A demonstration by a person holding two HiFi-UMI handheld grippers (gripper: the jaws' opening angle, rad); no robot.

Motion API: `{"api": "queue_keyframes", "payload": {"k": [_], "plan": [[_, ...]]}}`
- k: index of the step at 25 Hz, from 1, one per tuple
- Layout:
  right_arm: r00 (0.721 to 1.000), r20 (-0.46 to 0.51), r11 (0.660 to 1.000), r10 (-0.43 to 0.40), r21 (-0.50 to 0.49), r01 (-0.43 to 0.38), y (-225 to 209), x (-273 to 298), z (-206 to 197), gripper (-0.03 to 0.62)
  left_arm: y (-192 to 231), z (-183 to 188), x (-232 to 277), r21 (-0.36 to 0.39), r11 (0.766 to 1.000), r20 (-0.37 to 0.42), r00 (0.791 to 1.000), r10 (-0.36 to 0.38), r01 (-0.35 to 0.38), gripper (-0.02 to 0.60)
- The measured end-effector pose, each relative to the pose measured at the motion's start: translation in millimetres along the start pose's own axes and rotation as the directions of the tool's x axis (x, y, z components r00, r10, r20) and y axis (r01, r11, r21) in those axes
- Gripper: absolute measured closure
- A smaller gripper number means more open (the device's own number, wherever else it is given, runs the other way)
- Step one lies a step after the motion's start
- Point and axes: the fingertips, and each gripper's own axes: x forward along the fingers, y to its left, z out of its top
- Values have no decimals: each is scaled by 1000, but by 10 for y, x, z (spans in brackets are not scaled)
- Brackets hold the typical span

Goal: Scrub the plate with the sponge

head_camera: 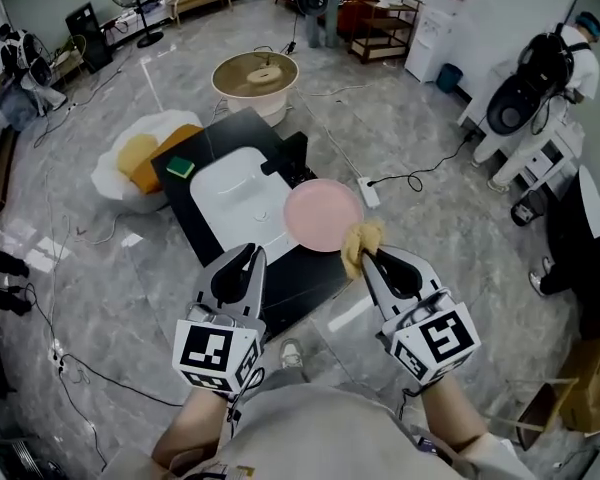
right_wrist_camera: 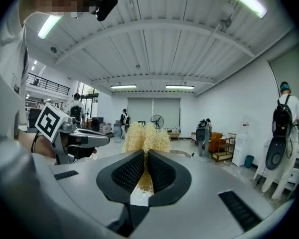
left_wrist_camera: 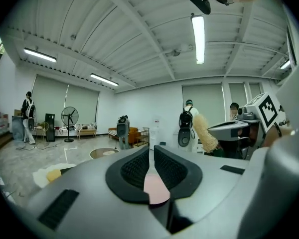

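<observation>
A pink plate point(head_camera: 322, 215) lies at the right edge of the black table point(head_camera: 310, 278), beside a white basin point(head_camera: 230, 193). My right gripper point(head_camera: 365, 253) is shut on a yellow fibrous sponge point(head_camera: 361, 240), held just at the plate's near right rim. In the right gripper view the sponge point(right_wrist_camera: 145, 137) sticks out past the jaws point(right_wrist_camera: 145, 169). My left gripper point(head_camera: 250, 255) hovers over the table's near edge, left of the plate, shut with nothing held. In the left gripper view point(left_wrist_camera: 150, 156) a sliver of the pink plate point(left_wrist_camera: 154, 187) shows through the jaw gap, and the sponge point(left_wrist_camera: 207, 132) appears to the right.
A green sponge point(head_camera: 180, 166) sits at the table's far left corner. A white cushion with yellow items point(head_camera: 135, 158) lies on the floor to the left, a round tub point(head_camera: 255, 73) beyond. A power strip and cable point(head_camera: 368, 193) run right of the table. People stand around the room.
</observation>
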Motion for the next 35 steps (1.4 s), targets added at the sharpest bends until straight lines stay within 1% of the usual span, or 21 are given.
{"api": "queue_keyframes", "payload": {"k": [3,6,9,11,14,19,23,27,31,35], "plan": [[1000,-21,1000,-8,26,9,-115,224,-89,548,160,-141,194,-24,1000,-43,999,4,-5,549],[999,-36,999,-16,52,18,-218,374,-201,548,226,-339,329,-42,999,-101,995,1,-6,492],[998,-67,998,-8,62,13,-342,547,-362,548,233,-520,474,-66,998,-142,990,-10,0,486],[996,-84,998,13,67,-8,-403,711,-457,548,265,-623,571,-68,998,-168,986,-5,-6,483],[994,-98,996,55,76,-47,-506,950,-543,548,316,-749,713,-86,996,-209,978,17,-36,477],[982,-134,990,132,65,-124,-747,1310,-700,548,417,-928,990,-118,985,-276,957,87,-124,459],[956,-173,970,236,94,-223,-887,1510,-900,548,522,-996,1203,-112,973,-322,933,158,-203,448],[916,-224,942,334,107,-318,-951,1687,-1159,548,607,-1087,1373,-110,952,-356,906,230,-285,448],[871,-259,908,418,125,-399,-978,1837,-1385,548,576,-1363,1570,-120,940,-414,876,246,-321,440],[839,-284,886,464,151,-439,-987,1914,-1598,548,511,-1715,1686,-145,924,-473,845,249,-353,440]]}}
